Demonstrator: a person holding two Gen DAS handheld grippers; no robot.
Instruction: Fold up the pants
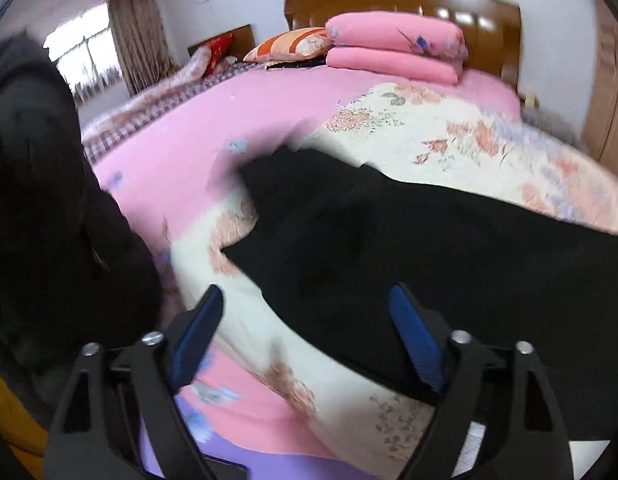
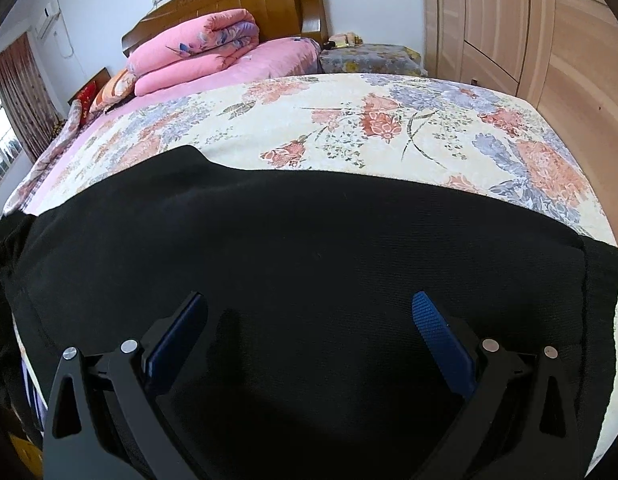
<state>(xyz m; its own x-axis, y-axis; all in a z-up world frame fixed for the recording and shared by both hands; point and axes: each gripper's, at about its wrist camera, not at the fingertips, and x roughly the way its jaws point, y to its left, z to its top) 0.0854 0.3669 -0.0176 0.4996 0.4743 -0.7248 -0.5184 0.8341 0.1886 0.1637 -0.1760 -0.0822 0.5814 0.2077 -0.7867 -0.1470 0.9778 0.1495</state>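
Black pants lie spread across the floral blanket on the bed. In the left wrist view the pants run from the middle to the right, with one end pointing left. My left gripper is open and empty, held above the pants' near left edge. My right gripper is open and empty, low over the middle of the black fabric. A dark blurred mass fills the left of the left wrist view; I cannot tell what it is.
A pink sheet covers the bed's left side. Folded pink quilts and a striped pillow lie by the wooden headboard. Wooden wardrobes stand at the right. A window with curtains is at the left.
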